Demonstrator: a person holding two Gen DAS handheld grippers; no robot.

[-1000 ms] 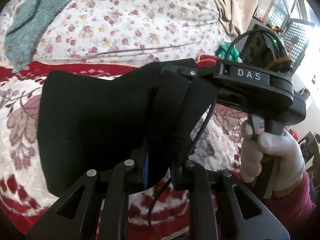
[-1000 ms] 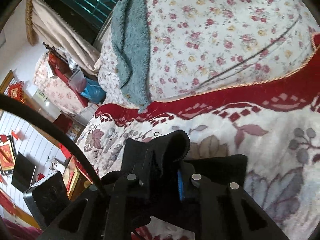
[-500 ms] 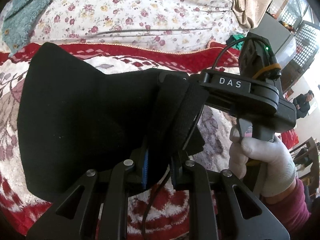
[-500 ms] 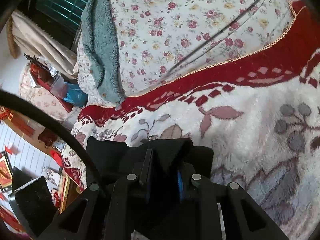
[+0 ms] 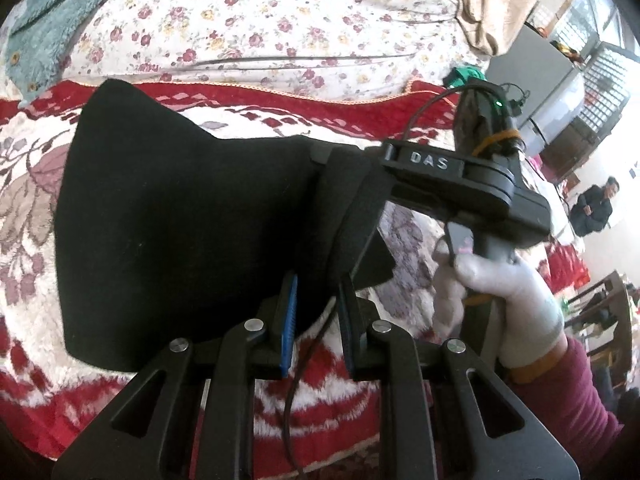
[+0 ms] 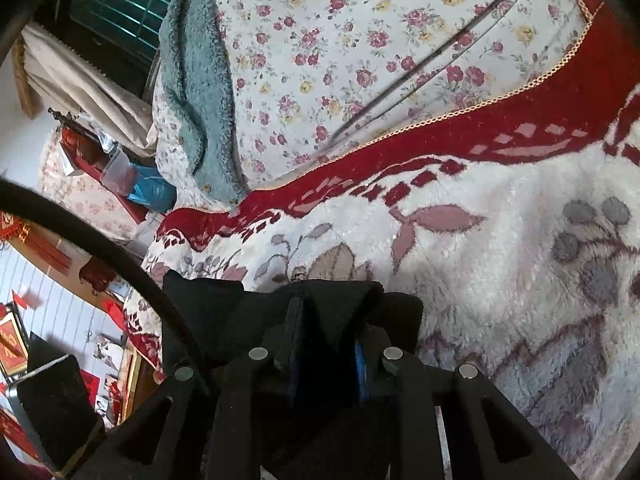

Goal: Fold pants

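The black pants (image 5: 180, 220) hang doubled in a broad panel just above the red and white blanket (image 5: 36, 208). My left gripper (image 5: 318, 300) is shut on their near edge, and cloth sits between its blue pads. A thin cable drops between the fingers. In the left wrist view, the right gripper's housing marked DAS (image 5: 436, 162) reaches in from the right and pinches the folded waistband edge. In the right wrist view, my right gripper (image 6: 326, 320) is shut on a bunch of the black pants (image 6: 332, 296) low over the blanket.
A floral quilt (image 5: 280, 20) rises behind the blanket, with a teal fleece (image 5: 44, 28) draped on it. A white-gloved hand (image 5: 512, 292) holds the right gripper. A person (image 5: 592, 208) sits far right. Cluttered furniture (image 6: 92, 160) lies beyond the bed's left edge.
The right gripper has sunk toward the blanket with the pants edge still in it. In the left wrist view the black panel sits lower against the blanket. Both grips are unchanged.
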